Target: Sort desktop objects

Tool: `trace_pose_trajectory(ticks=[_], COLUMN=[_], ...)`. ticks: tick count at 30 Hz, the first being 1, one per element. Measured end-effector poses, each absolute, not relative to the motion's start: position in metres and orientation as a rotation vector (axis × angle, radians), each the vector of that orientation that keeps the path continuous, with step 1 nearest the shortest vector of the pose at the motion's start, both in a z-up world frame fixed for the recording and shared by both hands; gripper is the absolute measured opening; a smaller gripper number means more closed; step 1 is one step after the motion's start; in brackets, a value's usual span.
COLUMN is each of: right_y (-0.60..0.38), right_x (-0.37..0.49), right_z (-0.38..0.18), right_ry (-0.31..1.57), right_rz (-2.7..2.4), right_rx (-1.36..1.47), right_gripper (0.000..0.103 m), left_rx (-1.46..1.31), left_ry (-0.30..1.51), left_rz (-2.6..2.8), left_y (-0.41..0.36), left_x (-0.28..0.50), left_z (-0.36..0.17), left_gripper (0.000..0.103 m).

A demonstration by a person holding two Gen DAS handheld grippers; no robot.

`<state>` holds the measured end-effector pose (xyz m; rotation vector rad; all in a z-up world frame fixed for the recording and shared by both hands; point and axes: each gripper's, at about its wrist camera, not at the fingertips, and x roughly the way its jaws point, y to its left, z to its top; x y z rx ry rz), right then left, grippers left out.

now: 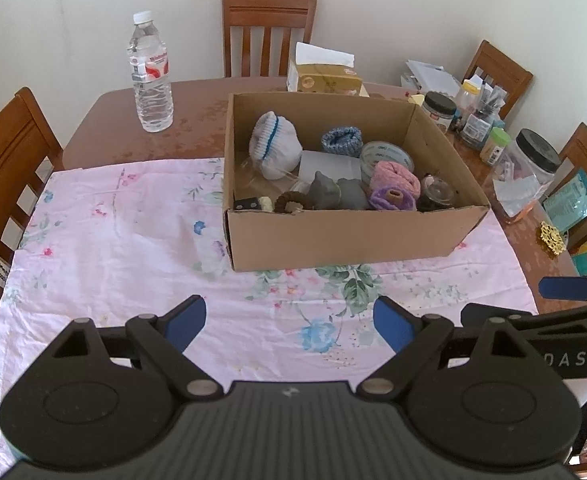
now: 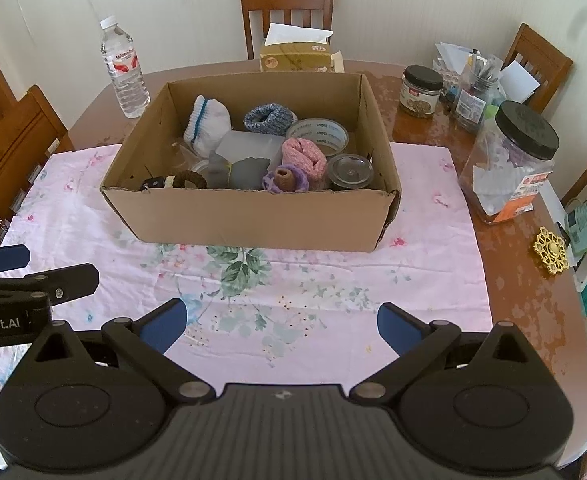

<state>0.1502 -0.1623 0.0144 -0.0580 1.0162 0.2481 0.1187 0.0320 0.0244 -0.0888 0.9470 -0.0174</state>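
A cardboard box [image 1: 333, 236] [image 2: 249, 216] stands on a pink floral cloth [image 1: 113, 240] [image 2: 333, 280]. Inside lie a white sock [image 1: 273, 144] [image 2: 207, 124], a blue knit roll [image 1: 341, 140] [image 2: 269, 118], a tape roll [image 1: 385, 154] [image 2: 317, 132], a pink knit roll [image 1: 397, 178] [image 2: 305, 156], grey pieces [image 1: 335, 194] [image 2: 237, 172] and a small clear jar [image 1: 437, 194] [image 2: 349, 172]. My left gripper [image 1: 289, 326] hangs open over the cloth in front of the box, nothing between its fingers. My right gripper [image 2: 281, 324] is open too, beside it, also empty.
A water bottle [image 1: 151, 76] [image 2: 123, 70] stands at the back left, a tissue box [image 1: 325, 76] [image 2: 299, 56] behind the carton. Jars [image 1: 529, 176] [image 2: 509, 164] and clutter crowd the table's right side, with a gold ornament [image 2: 549, 256]. Wooden chairs [image 1: 267, 32] ring the table.
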Motion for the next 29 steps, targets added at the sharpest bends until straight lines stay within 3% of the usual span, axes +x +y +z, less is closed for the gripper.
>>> trace_pose_trajectory(ticks=[7, 10, 29], right_y=[-0.1616, -0.1601, -0.1569], right_x=[0.1500, 0.1500, 0.1513], right_z=[0.0151, 0.0170, 0.0182], right_ry=[1.016, 1.015, 1.017], right_rz=[0.247, 0.245, 0.243], right_rx=[-0.060, -0.061, -0.059], right_gripper=[0.103, 0.103, 0.103], left_rx=[-0.100, -0.101, -0.116], left_ry=[0.946, 0.945, 0.947], left_rz=[-0.027, -0.018, -0.024], left_y=[0.0344, 0.0352, 0.0378], left_x=[0.1199, 0.1211, 0.1226], left_z=[0.0248, 0.0247, 0.0276], left_gripper=[0.091, 0.097, 0.097])
